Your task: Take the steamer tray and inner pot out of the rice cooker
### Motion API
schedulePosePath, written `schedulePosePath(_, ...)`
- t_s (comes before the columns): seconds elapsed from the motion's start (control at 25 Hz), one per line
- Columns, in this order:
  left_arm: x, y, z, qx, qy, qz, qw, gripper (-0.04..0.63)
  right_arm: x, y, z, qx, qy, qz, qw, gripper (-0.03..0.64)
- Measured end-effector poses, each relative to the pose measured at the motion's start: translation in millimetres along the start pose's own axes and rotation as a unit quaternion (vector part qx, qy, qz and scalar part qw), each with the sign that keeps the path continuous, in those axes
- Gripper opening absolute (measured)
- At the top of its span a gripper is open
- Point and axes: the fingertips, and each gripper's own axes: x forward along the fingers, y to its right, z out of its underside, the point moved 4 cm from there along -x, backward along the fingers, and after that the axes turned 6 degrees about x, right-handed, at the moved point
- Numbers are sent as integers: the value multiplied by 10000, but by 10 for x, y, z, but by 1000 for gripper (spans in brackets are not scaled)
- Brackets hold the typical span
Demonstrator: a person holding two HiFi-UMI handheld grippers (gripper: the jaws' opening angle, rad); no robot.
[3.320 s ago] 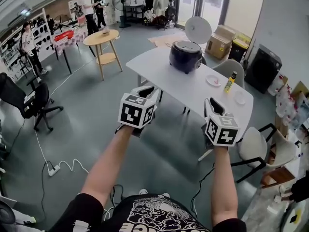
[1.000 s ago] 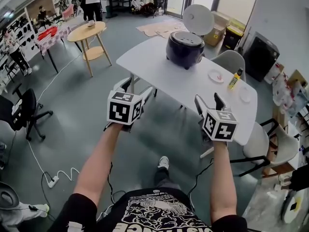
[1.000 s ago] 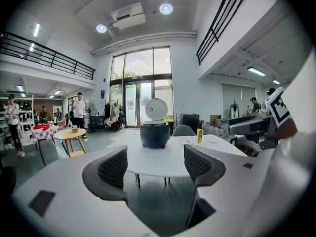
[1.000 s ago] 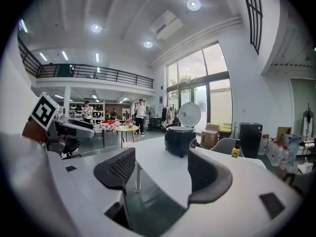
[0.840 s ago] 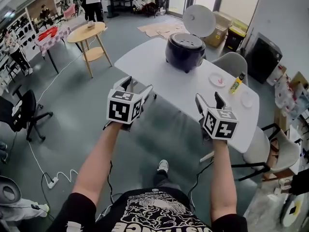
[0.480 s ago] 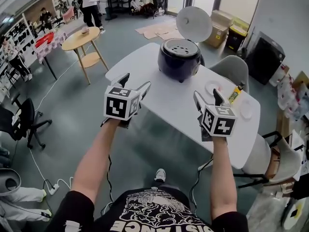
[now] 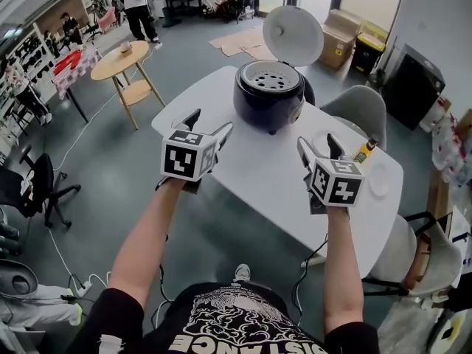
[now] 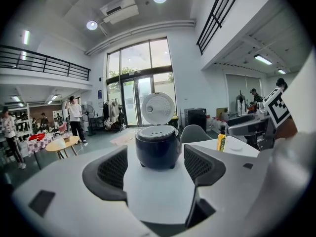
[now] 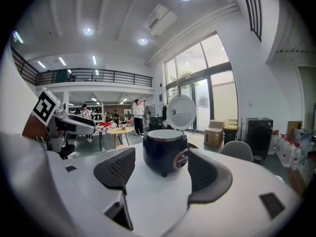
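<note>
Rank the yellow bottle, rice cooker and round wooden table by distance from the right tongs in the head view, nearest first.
1. yellow bottle: on the white table, just to the right of the right tongs.
2. rice cooker: lid open, ahead and to the left on the same table.
3. round wooden table: far left, across the floor.
</note>
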Motion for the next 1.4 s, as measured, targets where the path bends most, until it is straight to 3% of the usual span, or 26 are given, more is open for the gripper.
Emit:
schedulePosePath(0.52, 575, -72, -213, 144, -29, -63, 9999, 348, 491, 322, -113, 24, 18, -176, 9998, 328)
schedulePosePath(0.76, 914, -220, -100, 123, 0, -22, 9999, 348, 833, 381, -107, -118, 39, -174, 9998, 328)
schedulePosePath(0.96, 1424, -538, -32, 96, 48, 61, 9999, 348, 1397, 405, -193, -277, 10, -166, 9995, 328)
schedulePosePath(1.4, 2959, -1857, -324, 23, 132, 517, 9986, 348, 3235, 138, -852, -656, -379, -493, 9959, 328)
